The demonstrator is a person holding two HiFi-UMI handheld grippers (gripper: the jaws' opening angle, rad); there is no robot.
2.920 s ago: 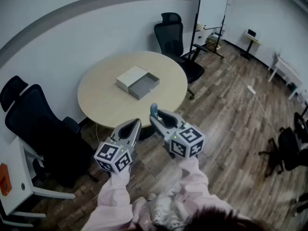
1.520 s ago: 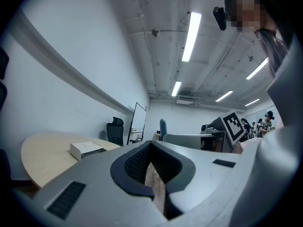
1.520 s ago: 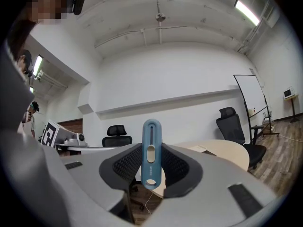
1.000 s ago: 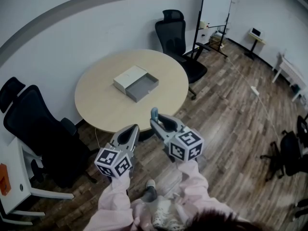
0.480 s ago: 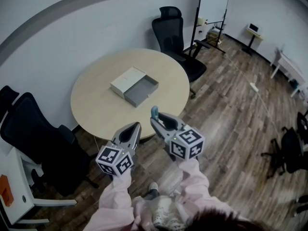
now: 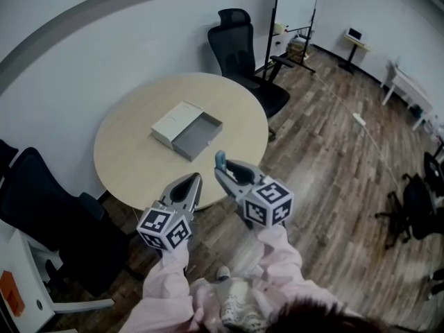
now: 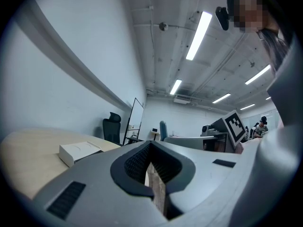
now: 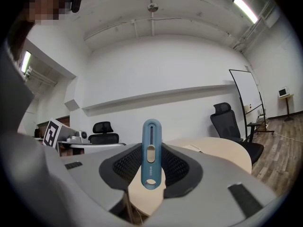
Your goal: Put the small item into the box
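Note:
A small blue oblong item (image 6: 220, 160) stands upright between the jaws of my right gripper (image 6: 223, 173), which is shut on it; in the right gripper view the blue item (image 8: 151, 155) sticks up above the pads. My left gripper (image 6: 192, 182) is beside it, shut and holding nothing, its jaws (image 7: 151, 167) meeting at a thin slit. Both grippers hang over the wooden floor, short of the round beige table (image 6: 118, 175). On the table lies the box (image 6: 187, 131), a white sleeve with a grey drawer pulled out towards me. The box (image 7: 79, 152) also shows in the left gripper view.
A black office chair (image 6: 236, 37) stands behind the table beside a whiteboard on a stand (image 6: 295, 5). Another black chair (image 6: 41, 207) stands at the table's near left. A white desk (image 6: 17, 276) fills the lower left corner. More chairs (image 6: 416, 207) sit at the far right.
The table and box have drifted left and a little nearer in the head view as the person moves. Both grippers keep the same pose, the blue item still in the right one.

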